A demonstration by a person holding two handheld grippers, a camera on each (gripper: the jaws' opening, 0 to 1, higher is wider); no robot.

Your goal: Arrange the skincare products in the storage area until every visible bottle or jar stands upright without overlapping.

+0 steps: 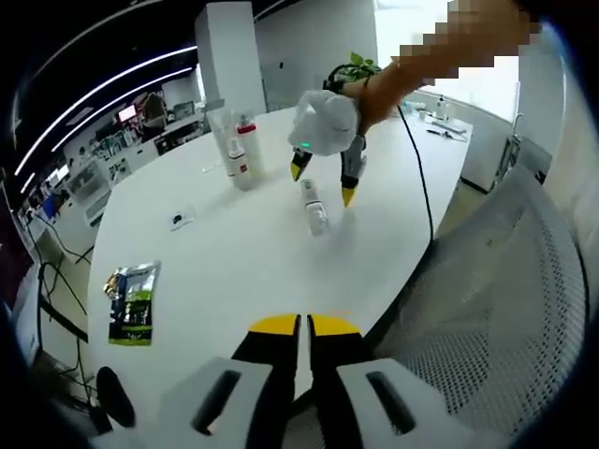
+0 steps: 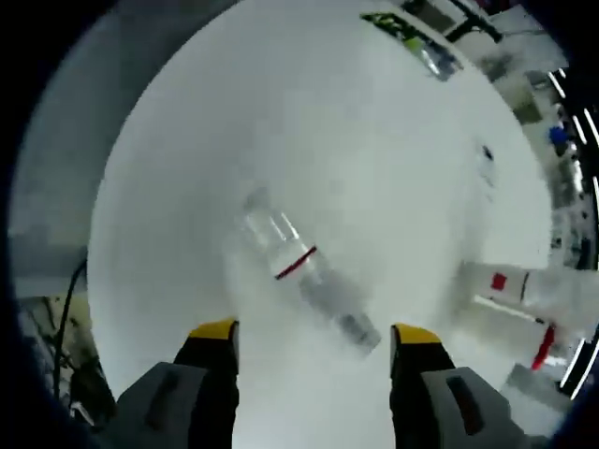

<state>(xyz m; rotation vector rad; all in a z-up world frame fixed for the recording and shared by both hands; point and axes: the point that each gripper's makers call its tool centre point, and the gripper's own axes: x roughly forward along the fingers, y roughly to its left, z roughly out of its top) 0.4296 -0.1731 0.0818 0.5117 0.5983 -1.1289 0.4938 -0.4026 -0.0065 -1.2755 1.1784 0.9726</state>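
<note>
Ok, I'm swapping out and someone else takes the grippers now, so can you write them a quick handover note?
Left gripper: shut, empty, low over the near edge of the white table.
Right gripper: open, hovering above the clear bottle, which lies on its side; not gripped yet.
Upright already: a white tube and two white bottles in a close group further back on the table.
A foil packet lies flat near the left edge.
Left to do: grasp the lying bottle and probably stand it upright, clear of the others.

Our right gripper [image 2: 314,337] hangs with fingers spread wide over a clear bottle [image 2: 301,270] lying flat on the white counter [image 2: 281,112]; beside that bottle stand red-marked white bottles [image 2: 524,290].
</note>
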